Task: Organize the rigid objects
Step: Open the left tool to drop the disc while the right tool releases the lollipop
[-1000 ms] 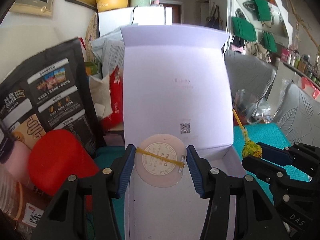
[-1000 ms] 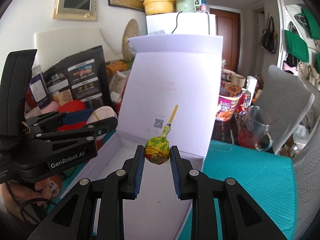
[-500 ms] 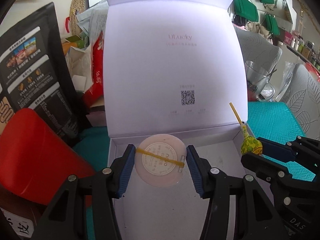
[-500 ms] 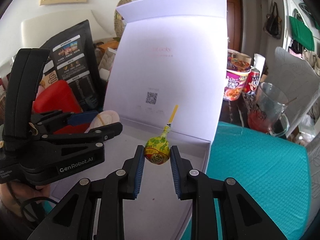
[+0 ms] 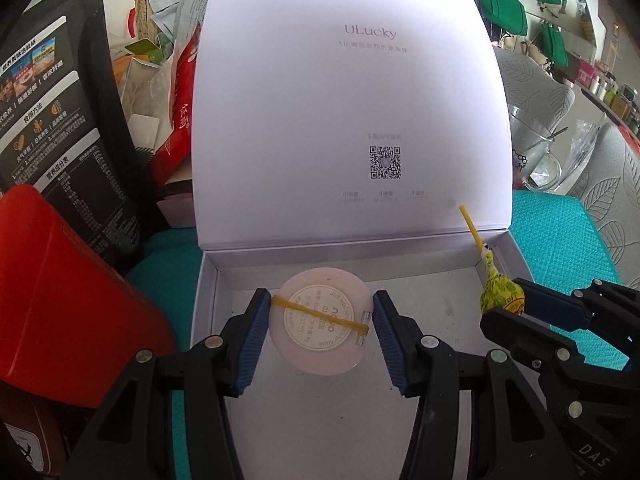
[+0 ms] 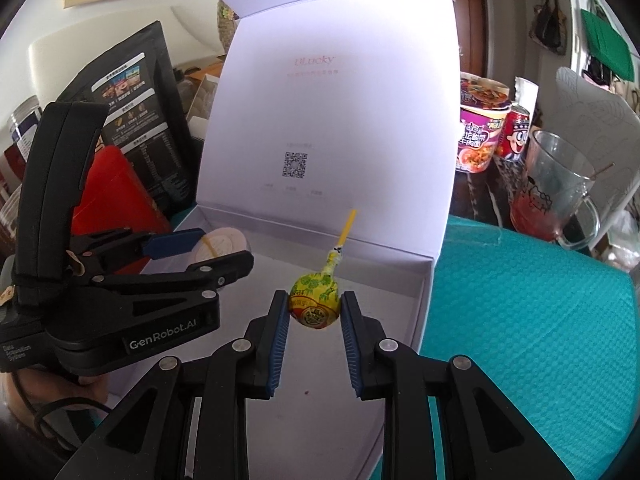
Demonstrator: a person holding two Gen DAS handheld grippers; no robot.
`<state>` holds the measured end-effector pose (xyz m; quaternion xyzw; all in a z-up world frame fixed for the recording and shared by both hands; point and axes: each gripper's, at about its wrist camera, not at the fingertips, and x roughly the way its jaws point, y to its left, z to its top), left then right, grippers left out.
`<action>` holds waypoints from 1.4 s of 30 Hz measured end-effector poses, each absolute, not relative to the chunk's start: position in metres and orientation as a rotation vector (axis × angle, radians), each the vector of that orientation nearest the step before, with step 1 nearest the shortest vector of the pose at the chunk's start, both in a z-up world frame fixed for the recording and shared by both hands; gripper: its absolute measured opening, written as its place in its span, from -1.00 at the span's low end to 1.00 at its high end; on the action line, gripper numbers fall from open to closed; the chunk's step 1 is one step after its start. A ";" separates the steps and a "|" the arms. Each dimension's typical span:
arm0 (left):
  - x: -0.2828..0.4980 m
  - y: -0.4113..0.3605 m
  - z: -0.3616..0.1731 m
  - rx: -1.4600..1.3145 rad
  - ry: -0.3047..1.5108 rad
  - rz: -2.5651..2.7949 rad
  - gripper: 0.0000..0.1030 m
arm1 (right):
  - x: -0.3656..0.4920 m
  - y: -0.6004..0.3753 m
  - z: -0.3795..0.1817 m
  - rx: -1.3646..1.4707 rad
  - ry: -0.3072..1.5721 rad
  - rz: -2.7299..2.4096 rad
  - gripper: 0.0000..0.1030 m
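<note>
A white box (image 5: 224,292) with its lid standing open lies on the teal table; it also shows in the right wrist view (image 6: 420,300). My left gripper (image 5: 320,322) is shut on a round pale pink case (image 5: 316,344) with a yellow rubber band around it, held over the box's inside near its back wall. The case also shows in the right wrist view (image 6: 224,242). My right gripper (image 6: 314,312) is shut on a yellow-green wrapped lollipop (image 6: 314,298), stick pointing up, over the box's right side. The lollipop also shows in the left wrist view (image 5: 500,296).
A red box (image 5: 60,292) and a black food bag (image 5: 60,128) stand left of the white box. A glass mug (image 6: 560,192), a noodle cup (image 6: 480,136) and a red can (image 6: 516,132) stand at the right. The teal mat (image 6: 540,340) lies right of the box.
Both grippers have moved forward and down into the open box with their objects still held. The box's lid looms larger in both views.
</note>
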<state>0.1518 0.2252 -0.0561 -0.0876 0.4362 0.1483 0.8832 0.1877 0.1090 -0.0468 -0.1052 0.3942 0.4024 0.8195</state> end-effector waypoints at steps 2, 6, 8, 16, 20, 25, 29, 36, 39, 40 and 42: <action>0.155 0.224 -0.056 -0.194 0.915 0.303 0.00 | 0.188 0.109 -0.047 -0.224 0.844 0.855 -0.49; 0.158 0.230 -0.062 -0.233 0.941 0.307 0.00 | 0.188 0.111 -0.049 -0.233 0.847 0.843 -0.42; 0.158 0.231 -0.062 -0.226 0.942 0.318 0.04 | 0.188 0.111 -0.049 -0.231 0.851 0.839 -0.27; 0.148 0.232 -0.051 -0.215 0.918 0.344 0.43 | 0.186 0.108 -0.045 -0.245 0.835 0.818 -0.22; 0.146 0.234 -0.046 -0.217 0.911 0.344 0.43 | 0.181 0.107 -0.040 -0.248 0.820 0.822 -0.22; 0.141 0.232 -0.038 -0.210 0.905 0.355 0.43 | 0.176 0.107 -0.034 -0.251 0.806 0.813 -0.22; 0.135 0.228 -0.028 -0.210 0.890 0.362 0.43 | 0.173 0.102 -0.024 -0.247 0.787 0.802 -0.22; 0.118 0.212 0.004 -0.182 0.836 0.352 0.43 | 0.165 0.091 0.000 -0.226 0.742 0.780 -0.22; 0.111 0.206 0.019 -0.164 0.805 0.352 0.43 | 0.160 0.086 0.011 -0.224 0.722 0.774 -0.22; 0.108 0.204 0.024 -0.164 0.798 0.348 0.43 | 0.158 0.084 0.014 -0.222 0.716 0.773 -0.22; 0.103 0.199 0.032 -0.158 0.785 0.348 0.43 | 0.152 0.079 0.023 -0.218 0.701 0.772 -0.22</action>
